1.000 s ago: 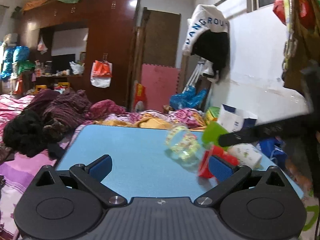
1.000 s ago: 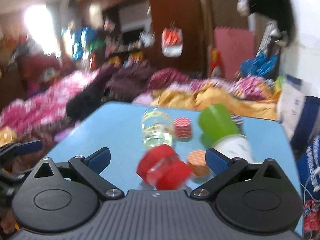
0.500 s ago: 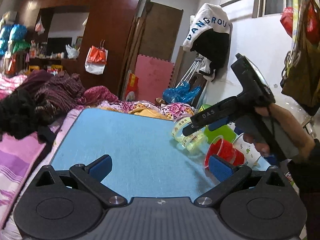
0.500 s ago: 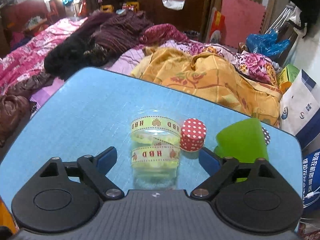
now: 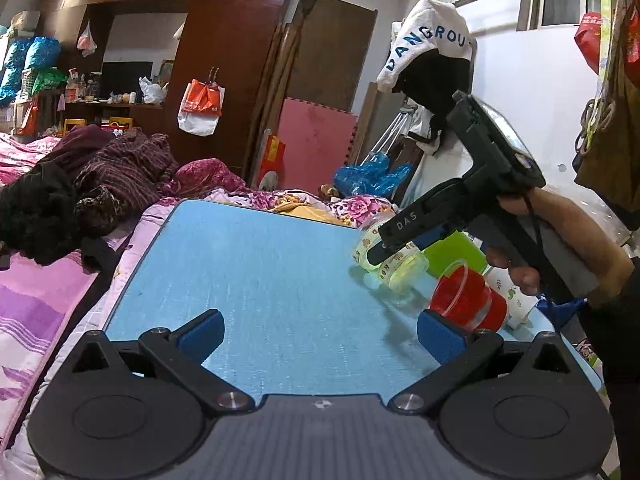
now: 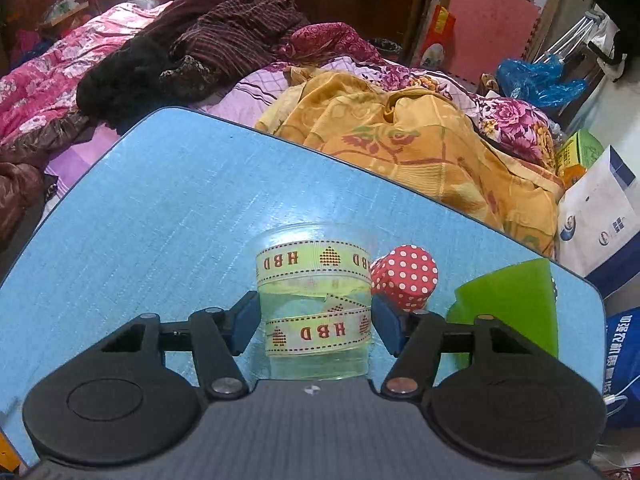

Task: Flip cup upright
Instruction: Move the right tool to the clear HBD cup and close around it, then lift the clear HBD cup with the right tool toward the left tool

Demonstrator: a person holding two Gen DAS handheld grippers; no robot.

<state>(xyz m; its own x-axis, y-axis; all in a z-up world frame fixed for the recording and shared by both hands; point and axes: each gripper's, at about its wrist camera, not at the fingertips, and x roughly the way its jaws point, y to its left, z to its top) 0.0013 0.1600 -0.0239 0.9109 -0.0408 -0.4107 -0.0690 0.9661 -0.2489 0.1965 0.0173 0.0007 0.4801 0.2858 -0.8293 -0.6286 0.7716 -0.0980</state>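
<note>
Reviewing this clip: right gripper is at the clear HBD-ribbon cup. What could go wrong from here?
The right gripper brackets the clear cup, a thin wall that could buckle or slip when rotated. The polka-dot cup sits right beside it, and the green cup and red cup crowd nearby; the flip might knock them.

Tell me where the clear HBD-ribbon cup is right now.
The clear cup sits on the blue table between the right gripper pads, with the red polka-dot cup just to its right.

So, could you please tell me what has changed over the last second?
The right gripper moved in on the clear HBD cup and narrowed until its pads sit against the cup's sides. The left gripper stayed open over the blue table; the red cup and green cup stayed put.
</note>
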